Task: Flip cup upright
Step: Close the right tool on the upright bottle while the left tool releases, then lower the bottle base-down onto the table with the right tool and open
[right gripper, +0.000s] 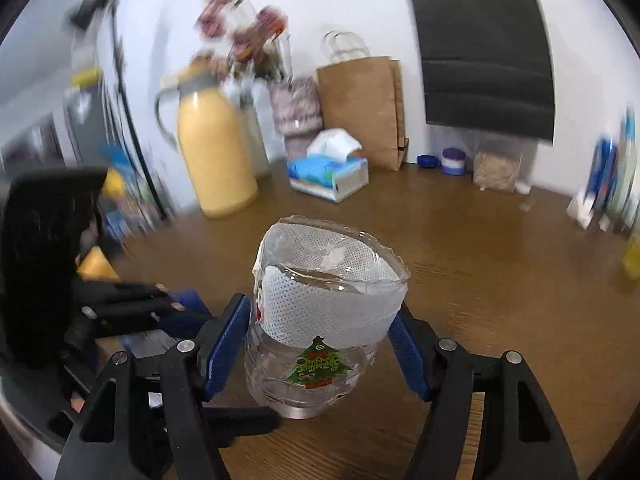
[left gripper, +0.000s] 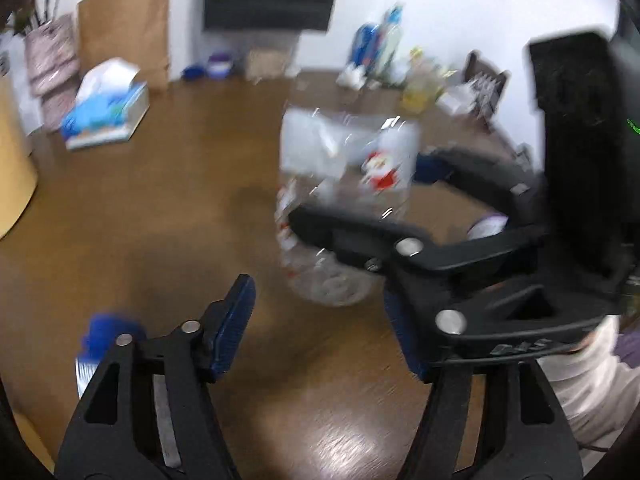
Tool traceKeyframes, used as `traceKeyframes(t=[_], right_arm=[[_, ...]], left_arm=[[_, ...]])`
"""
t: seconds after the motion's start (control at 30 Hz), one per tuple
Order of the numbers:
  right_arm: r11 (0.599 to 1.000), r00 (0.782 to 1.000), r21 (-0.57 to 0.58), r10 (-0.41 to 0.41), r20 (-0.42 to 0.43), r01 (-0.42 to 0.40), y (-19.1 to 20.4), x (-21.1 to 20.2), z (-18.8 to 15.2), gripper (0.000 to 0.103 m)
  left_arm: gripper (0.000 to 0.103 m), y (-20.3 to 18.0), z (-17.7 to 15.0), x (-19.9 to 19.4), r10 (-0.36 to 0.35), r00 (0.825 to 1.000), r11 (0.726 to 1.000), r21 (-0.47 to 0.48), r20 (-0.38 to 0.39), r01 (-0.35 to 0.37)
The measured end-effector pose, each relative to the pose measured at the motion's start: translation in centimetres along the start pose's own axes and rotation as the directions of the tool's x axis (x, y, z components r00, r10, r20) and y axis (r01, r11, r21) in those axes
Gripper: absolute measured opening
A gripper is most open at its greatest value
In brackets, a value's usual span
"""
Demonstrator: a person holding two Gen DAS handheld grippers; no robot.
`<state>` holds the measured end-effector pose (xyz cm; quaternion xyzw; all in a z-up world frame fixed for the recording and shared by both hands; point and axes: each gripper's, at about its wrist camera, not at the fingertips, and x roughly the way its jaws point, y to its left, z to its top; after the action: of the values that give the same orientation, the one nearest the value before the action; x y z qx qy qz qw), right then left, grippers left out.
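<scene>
A clear plastic cup (right gripper: 328, 300) with a white mesh band near its rim and a Christmas tree sticker stands mouth-up between the blue pads (right gripper: 226, 340) of my right gripper (right gripper: 320, 346), which is shut on its lower body. The cup's base is close to the brown table (right gripper: 480, 280); contact is not clear. In the blurred left wrist view the cup (left gripper: 344, 184) shows a Santa sticker, with the right gripper (left gripper: 384, 196) clamped around it from the right. My left gripper (left gripper: 320, 332) stands open just short of the cup, nothing between its fingers.
A yellow jug (right gripper: 216, 152), a tissue box (right gripper: 328, 176), a brown paper bag (right gripper: 360, 108) and small jars line the wall. Bottles crowd the back right corner (left gripper: 384, 48). A blue-capped object (left gripper: 108, 336) lies by the left gripper. A sleeve (left gripper: 580, 380) is at lower right.
</scene>
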<state>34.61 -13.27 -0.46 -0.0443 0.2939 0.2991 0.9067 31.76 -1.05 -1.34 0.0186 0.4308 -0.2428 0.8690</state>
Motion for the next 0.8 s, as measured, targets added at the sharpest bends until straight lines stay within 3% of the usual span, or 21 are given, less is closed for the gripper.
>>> traceKeyframes(t=[0.1,0.17,0.23,0.3,0.43,0.8], right_arm=[[0.998,0.999,-0.049,-0.033,-0.011,0.032,0.5,0.3,-1.1,0.074],[0.999,0.999,-0.046,-0.029,-0.013,0.028,0.4,0.4,-1.7,0.074],[0.999,1.000,-0.031,-0.016,-0.015,0.015,0.4,0.4,-2.4,0.074],[0.999,1.000,-0.028,-0.018,-0.016,0.017,0.5,0.5,-3.2,0.076],[1.000,0.999,-0.018,-0.004,-0.035,0.004,0.9,0.8,-4.5,0.076],[1.000,0.999,-0.015,-0.024,-0.022,0.023,1.2,-1.2,-4.1,0.084]], left_arm=[[0.076,-0.5,-1.8,0.3,0.109,0.994,0.994,0.002,-0.030,-0.109],[0.078,-0.7,-3.0,-0.1,0.206,0.978,0.978,-0.006,-0.040,-0.207],[0.083,-0.4,-3.9,-1.3,0.174,0.985,0.984,-0.031,-0.015,-0.175],[0.089,-0.1,-4.5,-2.3,0.198,0.980,0.979,-0.053,0.014,-0.197],[0.091,0.4,-5.4,-3.0,0.254,0.967,0.966,-0.054,0.033,-0.252],[0.091,0.3,-5.7,-4.0,0.204,0.977,0.975,-0.099,0.060,-0.197]])
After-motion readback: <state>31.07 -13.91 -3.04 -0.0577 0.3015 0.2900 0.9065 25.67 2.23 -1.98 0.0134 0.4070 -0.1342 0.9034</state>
